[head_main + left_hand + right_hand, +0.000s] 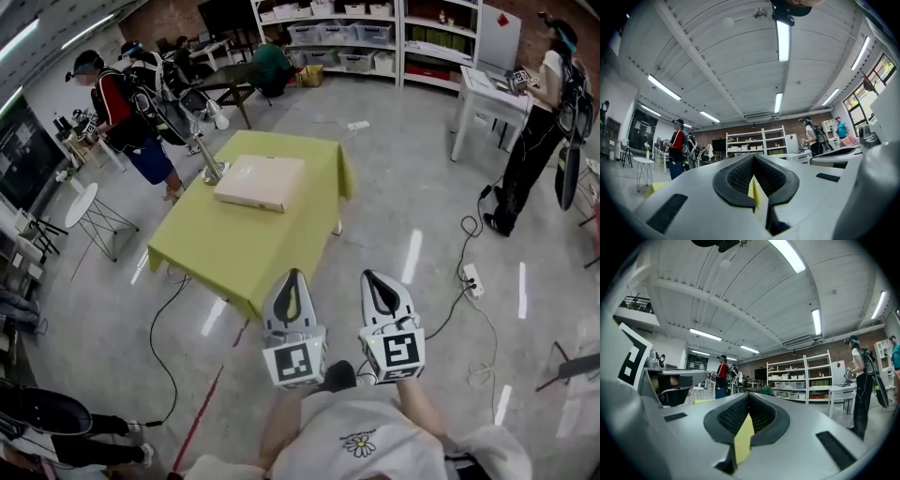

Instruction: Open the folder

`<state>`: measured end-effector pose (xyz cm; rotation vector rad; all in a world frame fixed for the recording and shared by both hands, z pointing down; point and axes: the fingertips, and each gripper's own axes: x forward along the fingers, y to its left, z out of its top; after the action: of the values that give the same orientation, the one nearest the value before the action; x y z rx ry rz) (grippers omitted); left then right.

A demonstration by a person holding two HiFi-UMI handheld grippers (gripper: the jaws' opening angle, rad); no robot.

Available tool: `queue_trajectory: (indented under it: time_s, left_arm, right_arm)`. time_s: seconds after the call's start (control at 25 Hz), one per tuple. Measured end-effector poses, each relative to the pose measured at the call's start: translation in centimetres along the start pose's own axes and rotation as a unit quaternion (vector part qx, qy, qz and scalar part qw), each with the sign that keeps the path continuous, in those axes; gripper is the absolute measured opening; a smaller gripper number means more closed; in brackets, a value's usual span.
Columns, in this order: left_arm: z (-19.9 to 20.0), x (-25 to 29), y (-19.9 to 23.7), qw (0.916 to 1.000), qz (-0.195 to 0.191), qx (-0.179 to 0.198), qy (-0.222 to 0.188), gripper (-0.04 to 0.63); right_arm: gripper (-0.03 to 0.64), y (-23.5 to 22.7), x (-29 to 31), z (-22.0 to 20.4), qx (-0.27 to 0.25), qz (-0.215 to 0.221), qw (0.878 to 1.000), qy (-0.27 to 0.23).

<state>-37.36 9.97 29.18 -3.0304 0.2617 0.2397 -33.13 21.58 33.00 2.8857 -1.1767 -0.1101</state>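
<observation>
Lying on the table [225,253], the folder [260,182] seems to run crosswise; left gripper [293,277] and right gripper [376,277] hang closed, empty.

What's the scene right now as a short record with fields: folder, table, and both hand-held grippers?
folder: beige, looks closed, lying flat on the table
table: covered with green cloth, ahead of the person
left hand-held gripper: jaws together, empty, well apart from the folder
right hand-held gripper: jaws together, empty, beside the left one
task state: folder untouched, opening not yet begun
</observation>
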Motion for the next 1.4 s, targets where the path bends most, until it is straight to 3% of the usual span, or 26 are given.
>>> queue_trajectory:
  time_s: [0.12,0.32,0.68,0.96,1.12,1.4]
  left_arm:
    - [-1.4,0.7,1.3,0.9998,0.002,0.006,0.017,0.014]
    - [-2.5,3.4,1.8,0.9997,0.000,0.000,0.026,0.014]
    - [-2.2,13.4,0.9,0.9994,-0.032,0.008,-0.007,0.014]
    - [-4.5,24.3,1.7,0.9989,-0.040,-0.016,-0.020,0.014]
    - [-6.5,31.6,4.5,0.9993,-0.035,-0.011,-0.002,0.014]
    - [-7.7,43.9,9.7,0.9998,-0.012,-0.006,-0.012,0.014]
  right_arm:
    - [0.012,0.2,0.8,-0.6,0.017,0.006,1.000,0.007]
    - [0.012,-0.8,2.3,-1.4,0.003,0.007,1.000,0.020]
    - [0.012,-6.4,9.0,-0.9,-0.013,-0.004,1.000,-0.003]
    - [0.012,-10.2,19.7,-3.6,0.000,0.005,0.999,0.034]
    - [0.012,-11.1,27.5,-4.4,0.006,0.029,0.998,0.056]
    - [0.012,-13.9,41.5,-4.4,0.010,0.062,0.996,0.068]
